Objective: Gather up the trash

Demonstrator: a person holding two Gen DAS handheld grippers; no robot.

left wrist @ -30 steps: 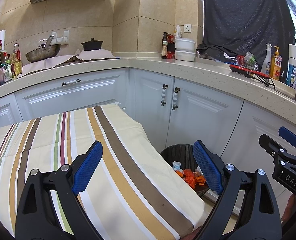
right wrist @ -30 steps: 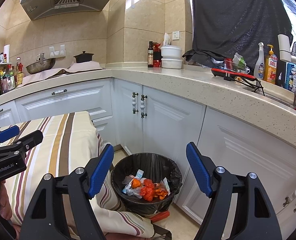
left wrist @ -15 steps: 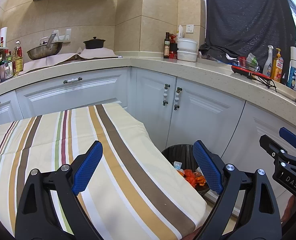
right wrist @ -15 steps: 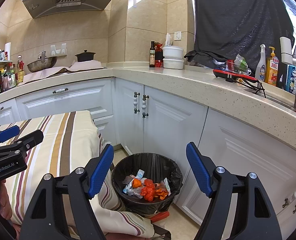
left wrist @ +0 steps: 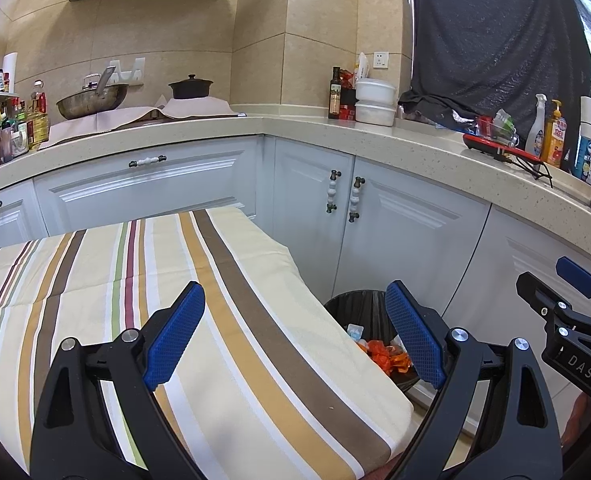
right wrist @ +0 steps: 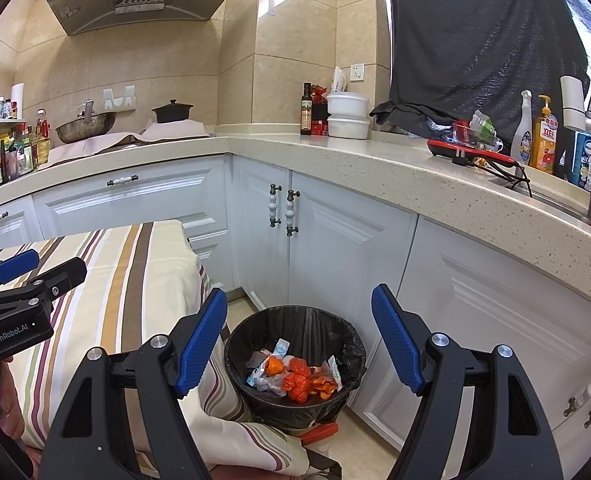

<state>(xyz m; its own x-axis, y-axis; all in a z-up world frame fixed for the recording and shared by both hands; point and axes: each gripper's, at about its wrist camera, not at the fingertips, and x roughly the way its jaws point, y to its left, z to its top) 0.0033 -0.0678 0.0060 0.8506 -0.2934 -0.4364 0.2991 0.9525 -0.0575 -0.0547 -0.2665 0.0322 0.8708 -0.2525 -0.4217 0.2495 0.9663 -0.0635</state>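
Note:
A black-lined trash bin (right wrist: 337, 330) stands on the floor by the white corner cabinets. It holds orange and clear wrappers (right wrist: 295, 376). The bin also shows in the left wrist view (left wrist: 359, 306), partly hidden behind the table edge. My left gripper (left wrist: 295, 336) is open and empty above the striped tablecloth (left wrist: 95, 280). My right gripper (right wrist: 299, 338) is open and empty, hovering above the bin. Each gripper shows at the edge of the other's view. No loose trash is visible on the cloth.
The striped table (right wrist: 135, 272) sits left of the bin. White cabinets (right wrist: 335, 240) and an L-shaped counter (right wrist: 395, 160) wrap behind and right. The counter carries a wok (right wrist: 85, 128), black pot (right wrist: 171, 112), bottles (right wrist: 543, 144) and white containers (right wrist: 347, 120).
Both views have shifted very slightly; the grippers stay open and empty in about the same place.

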